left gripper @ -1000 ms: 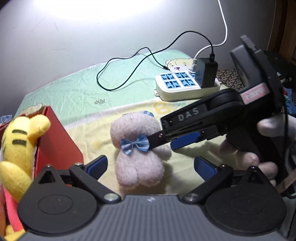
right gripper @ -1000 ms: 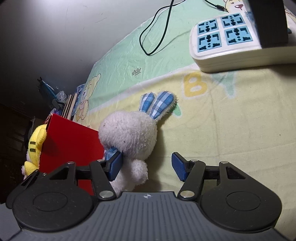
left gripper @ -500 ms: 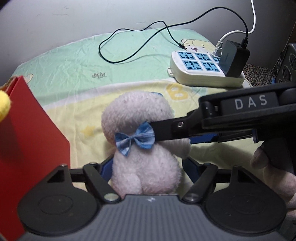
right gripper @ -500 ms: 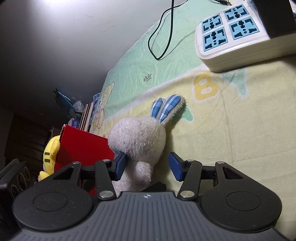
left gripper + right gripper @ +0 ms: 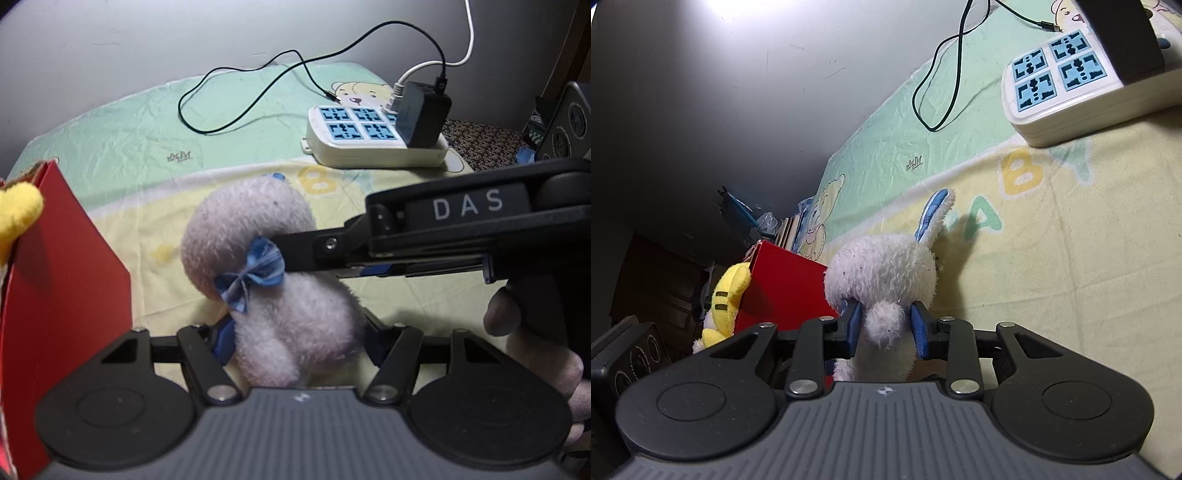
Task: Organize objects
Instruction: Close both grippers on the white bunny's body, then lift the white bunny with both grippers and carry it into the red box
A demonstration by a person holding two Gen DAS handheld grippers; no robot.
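— Where is the plush rabbit (image 5: 273,280) lying?

— On the bedsheet (image 5: 147,147), just beside the red box (image 5: 55,277), which stands to its left in the left wrist view with a yellow plush (image 5: 726,299) poking out of it. The rabbit's long axis runs away from the left gripper (image 5: 295,339): body near, head and bow tie (image 5: 255,273) farther, ears (image 5: 932,214) toward the power strip (image 5: 373,136).

— Which gripper has it?

— Both reach it. The right gripper (image 5: 884,328) comes in from the side, across that axis, and its blue pads (image 5: 854,325) press into the plush at the neck, so it pinches the rabbit. The left gripper's fingers flank the body; one blue pad (image 5: 225,336) shows close against the fur, the other is hidden, so I cannot tell whether it squeezes.

— What has changed?

— Half a second ago the right fingers stood spread on either side of the rabbit; now they have drawn in onto it. The left gripper has moved closer, the body filling its gap.

— And the coming move?

— Likely a lift leftward into the box, which lies near.
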